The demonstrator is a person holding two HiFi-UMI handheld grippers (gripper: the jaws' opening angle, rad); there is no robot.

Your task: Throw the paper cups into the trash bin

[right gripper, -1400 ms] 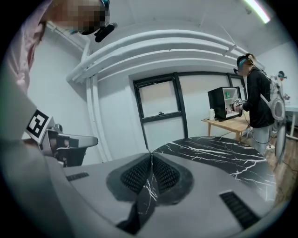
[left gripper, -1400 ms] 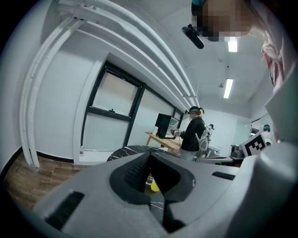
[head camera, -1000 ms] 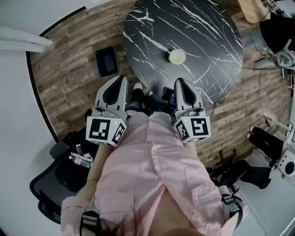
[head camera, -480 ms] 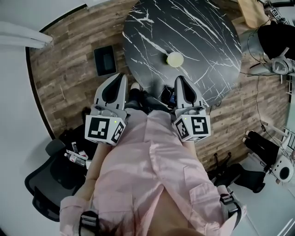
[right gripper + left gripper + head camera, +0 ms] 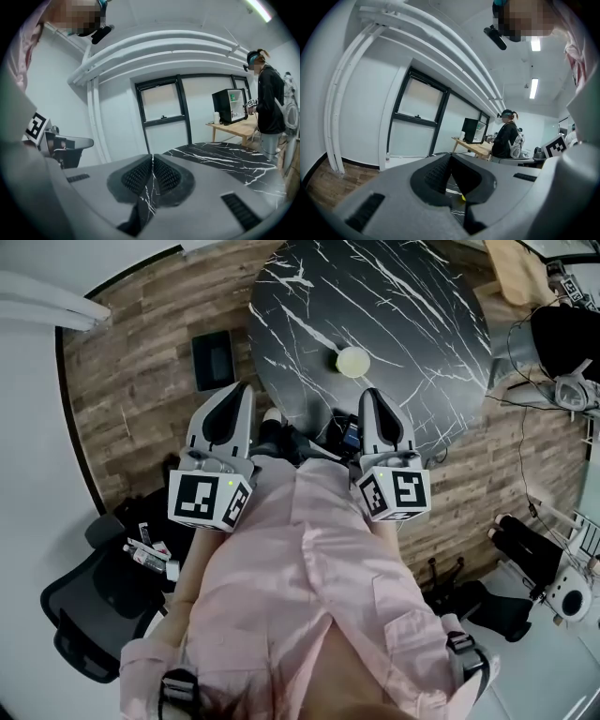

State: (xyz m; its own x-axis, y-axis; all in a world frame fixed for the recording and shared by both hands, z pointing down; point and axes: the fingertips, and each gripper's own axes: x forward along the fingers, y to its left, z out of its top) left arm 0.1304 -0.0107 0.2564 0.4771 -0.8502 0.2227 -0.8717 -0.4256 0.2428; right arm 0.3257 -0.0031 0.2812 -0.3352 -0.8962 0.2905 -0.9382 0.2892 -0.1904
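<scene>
Kept jaws shut & empty on L gripper and R gripper, held both close to body, tips fwd at table edge, paper cup on tabletop just past R tips, approx. same pose as 1 s before.

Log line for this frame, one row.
left gripper: shut, empty | right gripper: shut, empty | cup: on table, ahead of right gripper, untouched | step: pre-grasp

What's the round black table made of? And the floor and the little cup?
The round black table looks like smooth marble or marble-look stone: white veins. The brown plank floor looks like wood or laminate: grain, seams. The small pale cup is probably paper; too small to tell.
</scene>
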